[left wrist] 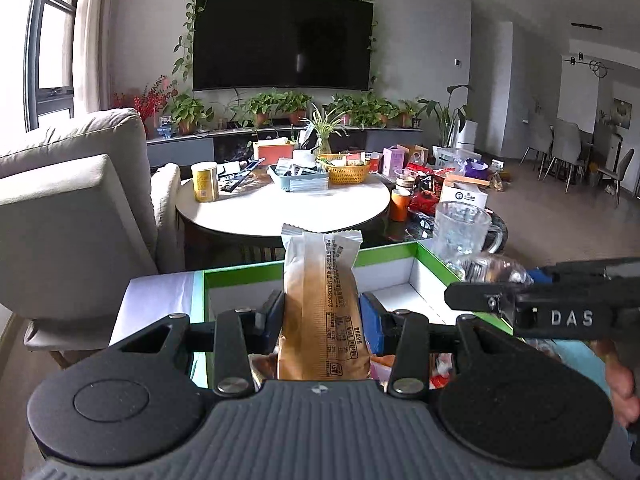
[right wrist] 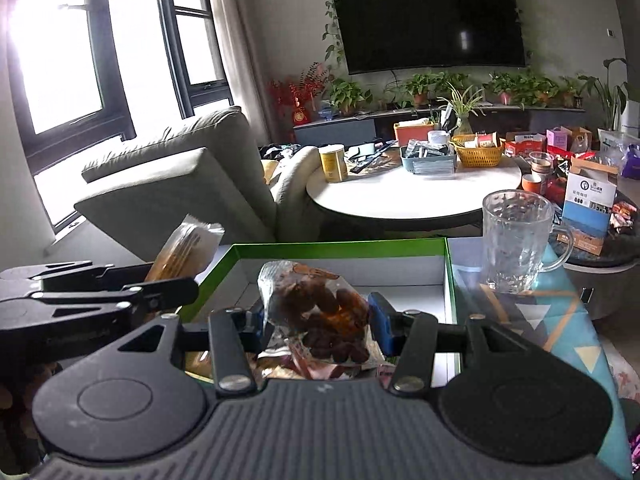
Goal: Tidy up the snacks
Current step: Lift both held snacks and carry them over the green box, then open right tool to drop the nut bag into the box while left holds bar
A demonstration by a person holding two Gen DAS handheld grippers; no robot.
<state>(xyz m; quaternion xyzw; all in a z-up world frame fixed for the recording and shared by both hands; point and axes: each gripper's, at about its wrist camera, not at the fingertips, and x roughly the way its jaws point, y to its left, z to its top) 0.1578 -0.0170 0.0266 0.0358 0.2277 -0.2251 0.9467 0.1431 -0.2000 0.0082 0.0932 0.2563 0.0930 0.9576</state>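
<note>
Left wrist view: the left tongs (left wrist: 322, 312) pinch a tall brown-and-white sealed paper snack packet (left wrist: 322, 300), held upright at frame centre with its crimped top edge up and printed text running along its length. Both blue pads press its sides. Behind and below it sits the green-rimmed shallow cardboard box with a white inside (left wrist: 390, 276), resting on the desk. The right tongs (left wrist: 472, 298) enter from the right edge of the frame, seen side-on, with a crinkled clear wrapper showing just behind their tip; this view does not show what the wrapper holds.

Right wrist view: the right tongs (right wrist: 316, 320) pinch a clear plastic bag of dark reddish-brown dried fruit (right wrist: 316, 316), held at frame centre over the open box (right wrist: 340, 246). More wrapped snacks lie in the near part of the box, partly hidden by the bag. The left tongs (right wrist: 176, 294) appear at the left edge, and the snack packet (right wrist: 186, 250) is seen tilted, outside the box's left wall.

Only the right view shows the clear textured glass mug with a handle (right wrist: 516, 240) whole, standing on the patterned blue desk cover (right wrist: 560, 320) right of the box. The round white coffee table (left wrist: 280, 208) fills mid-frame in both views.
</note>
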